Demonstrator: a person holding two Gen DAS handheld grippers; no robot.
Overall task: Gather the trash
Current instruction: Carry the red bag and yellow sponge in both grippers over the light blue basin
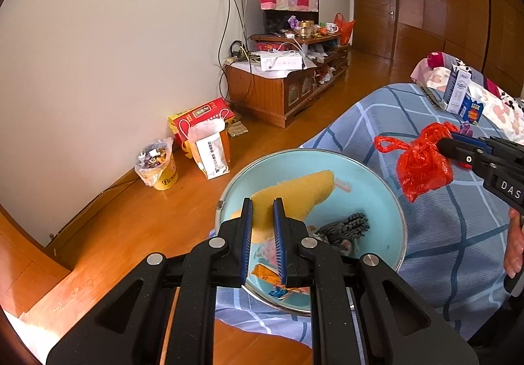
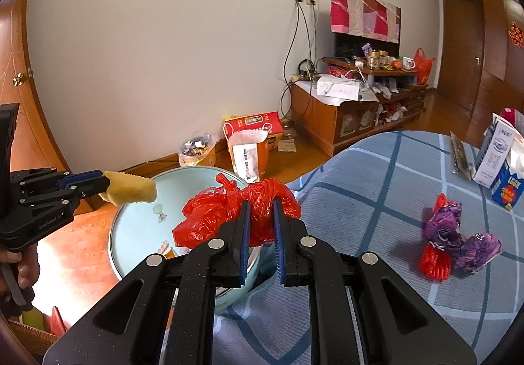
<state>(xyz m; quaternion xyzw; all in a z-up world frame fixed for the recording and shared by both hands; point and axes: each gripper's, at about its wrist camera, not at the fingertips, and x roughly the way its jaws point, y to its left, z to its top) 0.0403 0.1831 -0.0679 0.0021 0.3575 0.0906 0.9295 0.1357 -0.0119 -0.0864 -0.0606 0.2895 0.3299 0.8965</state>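
My left gripper (image 1: 263,206) is shut on a yellow sponge-like scrap (image 1: 294,194) and holds it above a light blue basin (image 1: 376,194) at the bed's edge. The basin holds a dark scrap (image 1: 347,227) and orange wrappers (image 1: 265,273). My right gripper (image 2: 262,208) is shut on a knotted red plastic bag (image 2: 209,217) and holds it over the basin's rim (image 2: 131,234). The red bag also shows in the left wrist view (image 1: 422,168). A purple and red wrapper bundle (image 2: 455,240) lies on the blue checked bedspread (image 2: 376,201).
A carton (image 2: 501,162) stands at the far side of the bed. On the wooden floor by the wall stand a yellow bucket of trash (image 1: 157,165), a paper bag (image 1: 211,149) and a red box (image 1: 203,113). A cluttered wooden TV cabinet (image 1: 281,83) stands beyond.
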